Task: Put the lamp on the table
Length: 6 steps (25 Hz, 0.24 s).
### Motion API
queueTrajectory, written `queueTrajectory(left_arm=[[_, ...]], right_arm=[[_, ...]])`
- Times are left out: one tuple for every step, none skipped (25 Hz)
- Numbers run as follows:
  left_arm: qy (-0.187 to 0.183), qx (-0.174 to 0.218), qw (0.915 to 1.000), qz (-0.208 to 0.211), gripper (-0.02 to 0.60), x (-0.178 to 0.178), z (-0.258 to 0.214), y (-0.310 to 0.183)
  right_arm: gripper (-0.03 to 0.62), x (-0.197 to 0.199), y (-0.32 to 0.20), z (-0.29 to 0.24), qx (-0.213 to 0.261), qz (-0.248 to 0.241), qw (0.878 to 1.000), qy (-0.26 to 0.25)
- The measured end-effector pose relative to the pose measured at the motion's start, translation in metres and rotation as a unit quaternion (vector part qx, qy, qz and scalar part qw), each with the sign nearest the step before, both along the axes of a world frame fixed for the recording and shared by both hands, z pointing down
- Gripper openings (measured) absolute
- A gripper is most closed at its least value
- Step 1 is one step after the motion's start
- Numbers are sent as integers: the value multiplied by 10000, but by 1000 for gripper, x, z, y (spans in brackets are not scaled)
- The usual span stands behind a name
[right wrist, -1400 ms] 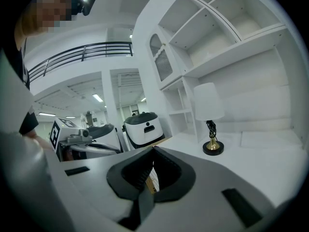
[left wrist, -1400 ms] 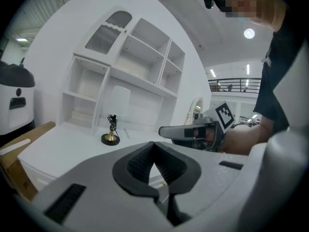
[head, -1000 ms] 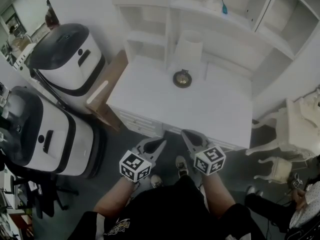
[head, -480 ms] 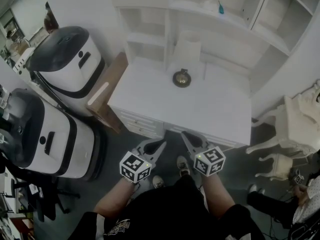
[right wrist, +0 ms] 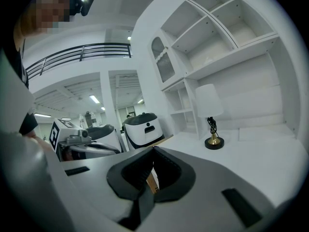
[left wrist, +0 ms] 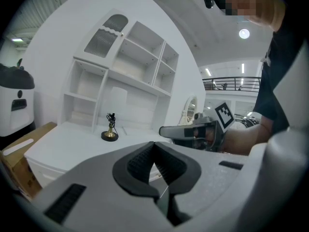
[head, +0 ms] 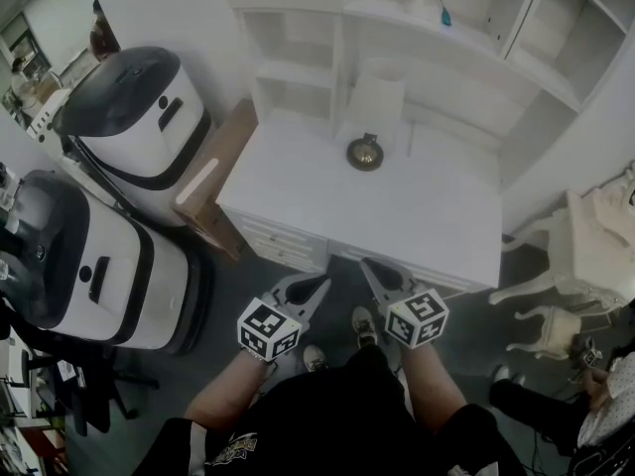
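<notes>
The lamp stands upright at the back of the white desk. It has a white shade and a round brass base with a dark cord around the stem. It also shows as the lamp in the left gripper view and the lamp in the right gripper view. My left gripper and right gripper hover side by side just off the desk's front edge, well short of the lamp. Both are shut and hold nothing; the left gripper and right gripper each show their jaws meeting at the tips.
A white shelf unit rises behind the desk. Two white-and-black machines stand at the left, with a brown board leaning against the desk's left side. An ornate white chair is at the right.
The head view has shifted very slightly. Both grippers and the lamp stay where they were.
</notes>
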State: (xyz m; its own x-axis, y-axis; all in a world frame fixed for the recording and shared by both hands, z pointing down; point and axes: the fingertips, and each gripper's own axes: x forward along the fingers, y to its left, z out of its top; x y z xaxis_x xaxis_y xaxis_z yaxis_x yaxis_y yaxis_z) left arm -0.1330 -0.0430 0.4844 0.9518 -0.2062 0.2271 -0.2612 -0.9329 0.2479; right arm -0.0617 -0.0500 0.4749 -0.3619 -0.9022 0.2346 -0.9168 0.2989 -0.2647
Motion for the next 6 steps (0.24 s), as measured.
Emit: queueTrajectory(left_arm=[[1,-1,10000,-4,6,0,0,-1],[-1,-1,10000,-8,6,0,0,-2],[-5,1,10000,-10,6,1,0,-2],[-8,3,10000,-12,6,1,1,-3],[-11,4,10000,-14,6,2,1,-4],[-13,5,10000,-15,6,3,1,-5]], right_arm=[[25,0,-1,0,5,-5,10000,-1],[25,0,-2,0,7,-11,10000,-1],[25,0,-3,0,6,-16,10000,-1],[25,1,-4,0,4,-21,10000,1],[25,2,-5,1,3,-25,10000,2],[25,2,-6,1,1,-29,10000,3]])
